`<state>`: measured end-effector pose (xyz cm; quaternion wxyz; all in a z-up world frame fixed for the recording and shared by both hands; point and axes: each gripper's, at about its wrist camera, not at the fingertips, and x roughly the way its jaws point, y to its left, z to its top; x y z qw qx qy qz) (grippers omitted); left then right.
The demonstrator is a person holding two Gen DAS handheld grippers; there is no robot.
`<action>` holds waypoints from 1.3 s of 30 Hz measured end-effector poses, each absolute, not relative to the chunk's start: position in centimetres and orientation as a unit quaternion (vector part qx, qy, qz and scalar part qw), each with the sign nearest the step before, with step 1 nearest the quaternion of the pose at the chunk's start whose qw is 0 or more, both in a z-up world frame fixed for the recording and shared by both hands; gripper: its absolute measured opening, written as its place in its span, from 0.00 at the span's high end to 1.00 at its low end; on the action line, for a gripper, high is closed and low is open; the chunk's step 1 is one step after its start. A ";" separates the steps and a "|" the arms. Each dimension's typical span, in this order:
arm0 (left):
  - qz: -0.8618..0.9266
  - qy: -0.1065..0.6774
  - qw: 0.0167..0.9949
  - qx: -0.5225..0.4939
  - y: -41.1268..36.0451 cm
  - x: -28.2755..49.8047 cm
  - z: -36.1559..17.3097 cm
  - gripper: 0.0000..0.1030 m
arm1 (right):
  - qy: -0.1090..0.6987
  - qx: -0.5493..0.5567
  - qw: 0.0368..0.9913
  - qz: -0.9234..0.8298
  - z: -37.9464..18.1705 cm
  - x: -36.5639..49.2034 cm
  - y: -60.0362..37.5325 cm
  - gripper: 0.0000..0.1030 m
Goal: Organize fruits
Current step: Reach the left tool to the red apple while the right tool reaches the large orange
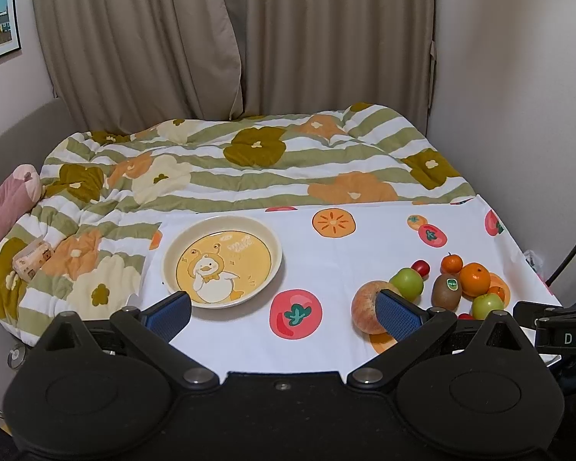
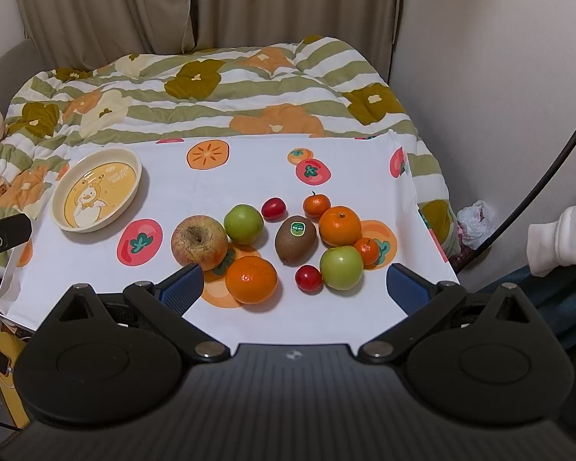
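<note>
Right gripper (image 2: 293, 286): jaws spread wide, nothing between the blue pads, hanging low in the frame over the near edge of the white fruit-print cloth (image 2: 219, 188). Left gripper (image 1: 284, 311): jaws likewise spread and holding nothing, bottom centre of its own view.

Fruit, right wrist view, all clustered mid-frame on the cloth:
- red-yellow apple (image 2: 199, 242), left of centre, stem hollow facing up
- green apple (image 2: 244, 224) just beside it, up and right
- large orange (image 2: 251, 279) nearest the right gripper, lower centre
- kiwi (image 2: 295, 239) with a green sticker, centre
- second large orange (image 2: 340, 225) right of the kiwi, with a small tangerine (image 2: 316, 205) above it and another (image 2: 366, 250) at its lower right
- second green apple (image 2: 341, 267), lower right of the cluster
- two cherry tomatoes, one upper (image 2: 273, 209), one lower (image 2: 308, 278)

Duck-print plate (image 2: 96, 192) sits in the left of the frame, well apart from the fruit, nothing in it. In the left wrist view the same plate (image 1: 222, 263) is centre-left, just ahead of the left gripper.

Judgement: the sorting has not begun; no fruit is in the plate, no piece is gripped. This is the approach step.

Next move, as I read it: lower the right gripper over the nearest large orange, straddle it, close gently, then carry it left to the plate. The fruit are round and closely packed, so neighbours may roll when one is lifted.
</note>
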<state>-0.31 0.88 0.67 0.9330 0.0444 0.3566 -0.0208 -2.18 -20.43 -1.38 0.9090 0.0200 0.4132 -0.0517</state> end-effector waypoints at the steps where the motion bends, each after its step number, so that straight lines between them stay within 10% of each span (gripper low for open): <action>1: -0.021 0.356 0.933 0.045 0.9 -0.3 0.7 0.00 | 0.413 0.020 0.909 -0.052 -1.4 -2.2 -20.4 0.00; 39: -0.239 0.342 0.893 0.167 -2.8 9.3 -9.2 0.00 | 0.419 0.129 0.896 -0.074 -10.3 4.2 -22.3 0.00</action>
